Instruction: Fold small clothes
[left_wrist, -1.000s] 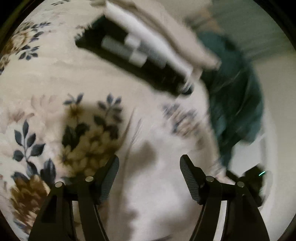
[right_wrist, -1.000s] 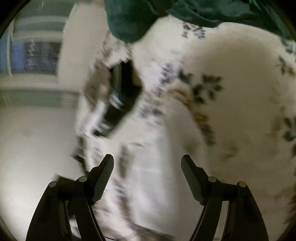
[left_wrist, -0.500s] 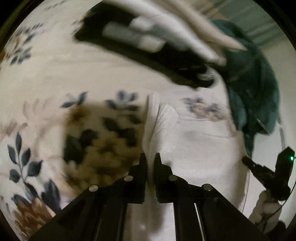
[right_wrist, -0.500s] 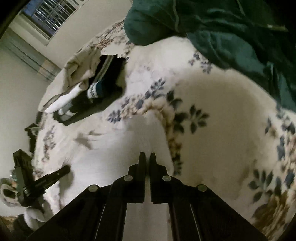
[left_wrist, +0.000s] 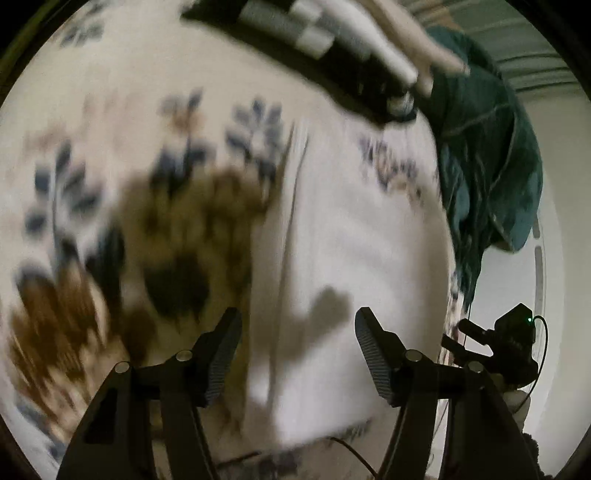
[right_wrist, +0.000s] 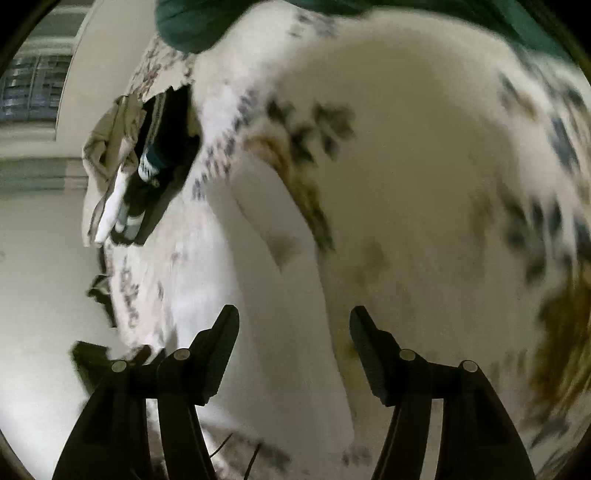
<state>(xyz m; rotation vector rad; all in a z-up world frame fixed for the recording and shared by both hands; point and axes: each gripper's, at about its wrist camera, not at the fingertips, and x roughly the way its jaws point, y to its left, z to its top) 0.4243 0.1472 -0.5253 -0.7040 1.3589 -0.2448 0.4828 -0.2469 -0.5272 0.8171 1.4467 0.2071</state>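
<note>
Fingers of both the left gripper (left_wrist: 297, 350) and right gripper (right_wrist: 293, 349) are spread, holding nothing. Between them, toward 12 o'clock, the small white knit garment (left_wrist: 351, 258) lies flat on the floral bedspread (left_wrist: 110, 110); likely light, limp, best pinched at corners or hem

Ahead of my left claw (left_wrist: 297, 352) motion smears the floral bedspread (left_wrist: 110, 221); the white cloth (left_wrist: 343, 258) runs behind my fingers, its near edge cut off.
</note>
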